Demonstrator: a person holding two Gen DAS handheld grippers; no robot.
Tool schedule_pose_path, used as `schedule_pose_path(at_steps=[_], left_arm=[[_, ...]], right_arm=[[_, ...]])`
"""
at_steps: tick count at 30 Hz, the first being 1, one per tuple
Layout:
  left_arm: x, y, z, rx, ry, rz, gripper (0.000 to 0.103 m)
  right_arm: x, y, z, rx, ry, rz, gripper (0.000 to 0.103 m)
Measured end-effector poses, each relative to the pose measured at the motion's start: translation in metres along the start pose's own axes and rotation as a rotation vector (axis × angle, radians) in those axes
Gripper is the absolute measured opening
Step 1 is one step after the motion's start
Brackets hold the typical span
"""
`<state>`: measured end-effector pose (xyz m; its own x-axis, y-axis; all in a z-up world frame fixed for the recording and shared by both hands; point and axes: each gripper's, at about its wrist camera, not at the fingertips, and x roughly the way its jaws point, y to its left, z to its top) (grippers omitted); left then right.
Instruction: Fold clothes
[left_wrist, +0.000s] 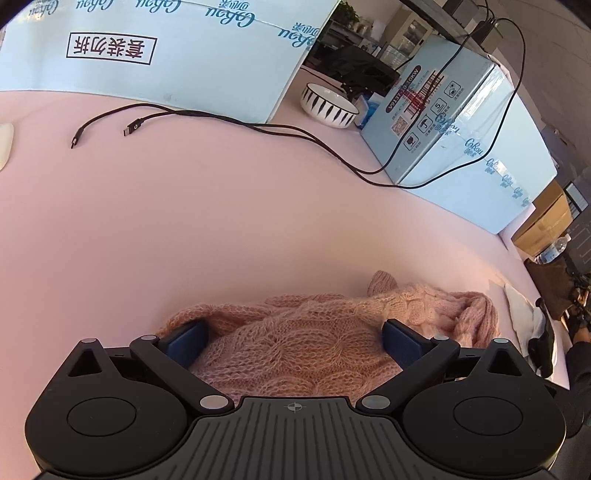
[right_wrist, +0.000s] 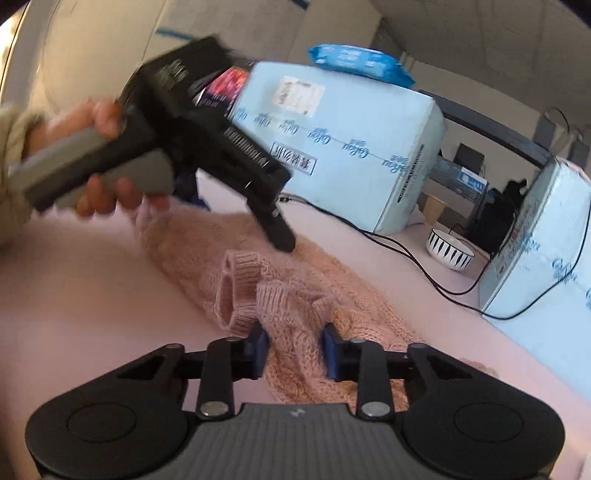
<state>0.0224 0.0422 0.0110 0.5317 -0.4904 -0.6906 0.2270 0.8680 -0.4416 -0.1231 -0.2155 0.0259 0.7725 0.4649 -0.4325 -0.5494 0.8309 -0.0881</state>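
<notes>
A pink cable-knit sweater (left_wrist: 295, 343) lies bunched on the pink table (left_wrist: 221, 221). My left gripper (left_wrist: 293, 341) is open wide, its blue pads on either side of the sweater's body, just above it. In the right wrist view the sweater (right_wrist: 295, 291) stretches across the table with a ribbed cuff (right_wrist: 238, 284) folded on top. My right gripper (right_wrist: 295, 349) is partly open, with a ridge of knit between its blue pads, not clamped. The left gripper also shows in the right wrist view (right_wrist: 280, 236), held by a hand, tip down on the sweater.
Light blue cartons (left_wrist: 166, 55) (left_wrist: 454, 129) stand along the back and right. Black cables (left_wrist: 229, 122) run over the table. A black-and-white bowl (left_wrist: 328, 105) sits between the cartons. The table's right edge (left_wrist: 517, 266) is near the sweater.
</notes>
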Motion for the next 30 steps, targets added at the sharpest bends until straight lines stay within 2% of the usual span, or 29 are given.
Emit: schedule_pose_path(at_steps=[2, 4, 6, 7, 9, 10, 12, 13, 14, 17, 19, 21, 24, 25, 26, 27, 28, 29, 30], left_arm=[[0.0, 0.0, 0.0, 0.006, -0.002, -0.006, 0.102], [0.002, 0.0, 0.0, 0.012, -0.004, -0.006, 0.102], [0.003, -0.002, 0.0, 0.018, -0.007, -0.002, 0.103], [0.003, -0.002, 0.0, 0.016, -0.009, 0.001, 0.103], [0.002, -0.003, 0.001, -0.002, -0.014, 0.004, 0.103], [-0.001, -0.002, 0.001, -0.022, -0.017, -0.005, 0.103], [-0.011, 0.0, 0.003, -0.052, -0.039, -0.044, 0.103], [-0.017, 0.0, 0.004, -0.056, -0.055, -0.061, 0.103], [-0.028, -0.003, 0.004, -0.045, -0.094, -0.083, 0.103], [-0.062, -0.023, 0.005, 0.029, -0.21, -0.195, 0.103], [-0.073, -0.038, 0.006, 0.078, -0.218, -0.291, 0.103], [-0.069, -0.063, 0.007, 0.114, -0.149, -0.402, 0.103], [-0.043, -0.094, 0.004, 0.134, -0.011, -0.504, 0.103], [-0.029, -0.102, 0.004, 0.133, 0.035, -0.511, 0.103], [-0.015, -0.106, 0.002, 0.127, 0.066, -0.496, 0.103], [-0.002, -0.107, 0.0, 0.114, 0.084, -0.461, 0.103], [0.008, -0.106, -0.002, 0.101, 0.089, -0.43, 0.103], [0.019, -0.1, -0.002, 0.078, 0.089, -0.388, 0.103], [0.025, -0.093, -0.002, 0.055, 0.085, -0.379, 0.103]], right_arm=[[-0.006, -0.016, 0.002, 0.106, -0.044, -0.014, 0.025], [-0.013, -0.038, 0.006, 0.285, -0.111, -0.041, 0.025], [-0.005, -0.042, 0.008, 0.331, -0.092, -0.072, 0.026], [0.01, -0.036, 0.007, 0.304, -0.025, -0.048, 0.03], [0.034, -0.026, 0.003, 0.277, 0.085, 0.001, 0.038], [0.036, -0.023, 0.001, 0.267, 0.082, -0.003, 0.042], [0.032, -0.019, 0.001, 0.249, 0.064, -0.014, 0.057], [0.022, -0.022, 0.004, 0.268, 0.033, -0.001, 0.076], [0.016, -0.022, 0.004, 0.282, 0.014, 0.004, 0.09], [-0.036, -0.045, 0.005, 0.417, -0.169, -0.001, 0.097], [-0.059, -0.058, -0.001, 0.534, -0.171, -0.027, 0.098], [-0.078, -0.08, -0.011, 0.718, -0.141, -0.069, 0.098], [-0.092, -0.112, -0.047, 1.026, -0.065, -0.108, 0.098], [-0.092, -0.118, -0.058, 1.09, -0.041, -0.099, 0.098], [-0.091, -0.128, -0.078, 1.217, 0.009, -0.072, 0.098], [-0.091, -0.131, -0.089, 1.275, 0.034, -0.065, 0.098], [-0.089, -0.132, -0.097, 1.303, 0.045, -0.064, 0.096], [-0.09, -0.132, -0.101, 1.301, 0.018, -0.064, 0.096], [-0.089, -0.131, -0.101, 1.3, 0.012, -0.077, 0.096]])
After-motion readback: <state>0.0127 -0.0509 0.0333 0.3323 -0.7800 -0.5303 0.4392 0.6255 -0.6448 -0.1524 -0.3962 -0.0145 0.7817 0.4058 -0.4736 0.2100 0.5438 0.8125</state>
